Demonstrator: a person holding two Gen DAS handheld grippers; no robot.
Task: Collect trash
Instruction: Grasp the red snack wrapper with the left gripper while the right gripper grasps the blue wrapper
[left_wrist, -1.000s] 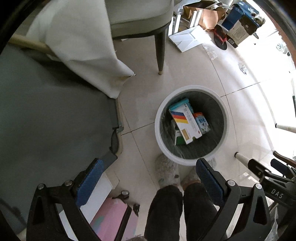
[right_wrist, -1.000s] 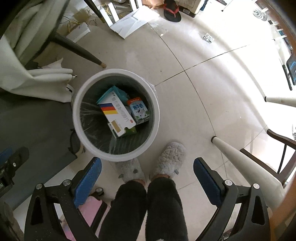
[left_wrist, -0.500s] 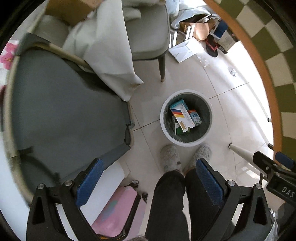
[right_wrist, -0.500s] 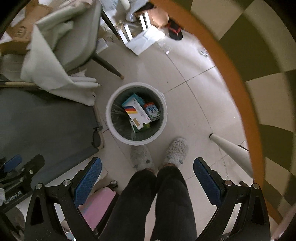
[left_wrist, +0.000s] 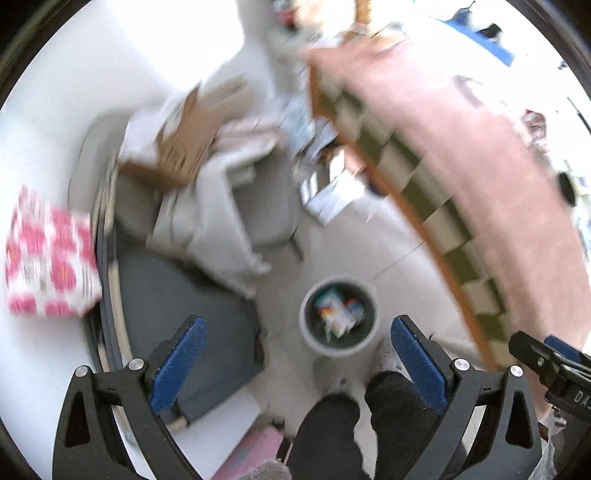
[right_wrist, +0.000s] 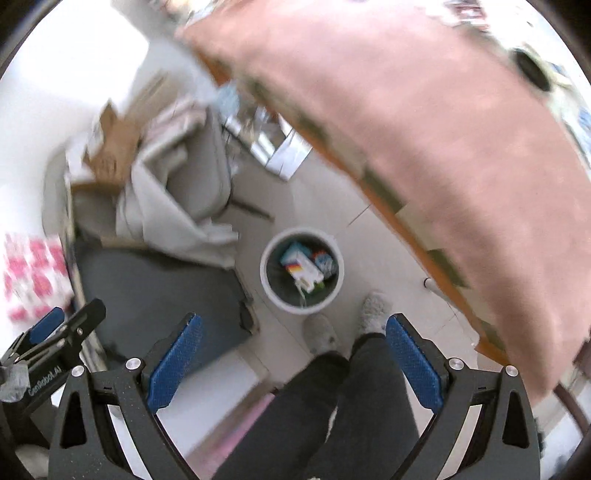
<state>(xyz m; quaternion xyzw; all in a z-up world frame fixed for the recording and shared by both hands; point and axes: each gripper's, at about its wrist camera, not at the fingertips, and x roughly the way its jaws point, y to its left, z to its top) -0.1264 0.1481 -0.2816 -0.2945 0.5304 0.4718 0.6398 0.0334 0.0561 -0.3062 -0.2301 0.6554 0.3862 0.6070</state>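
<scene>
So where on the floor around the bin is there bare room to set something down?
Bare tile lies between the bin and the tablecloth edge, and behind it toward the chair. Crowded: slippers in front, grey mat on the left.

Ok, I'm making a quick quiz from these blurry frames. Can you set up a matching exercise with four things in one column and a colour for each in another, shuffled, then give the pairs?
Things:
1. trash bin rim
2. tablecloth top
3. gripper pads
4. trousers

Colours:
A. blue
B. black
C. white
D. pink

Pairs: 1-C, 2-D, 3-A, 4-B.

The bin stands on the floor in front of the slippers, with boxes inside it. Both the left gripper and the right gripper are open and hold nothing.
</scene>
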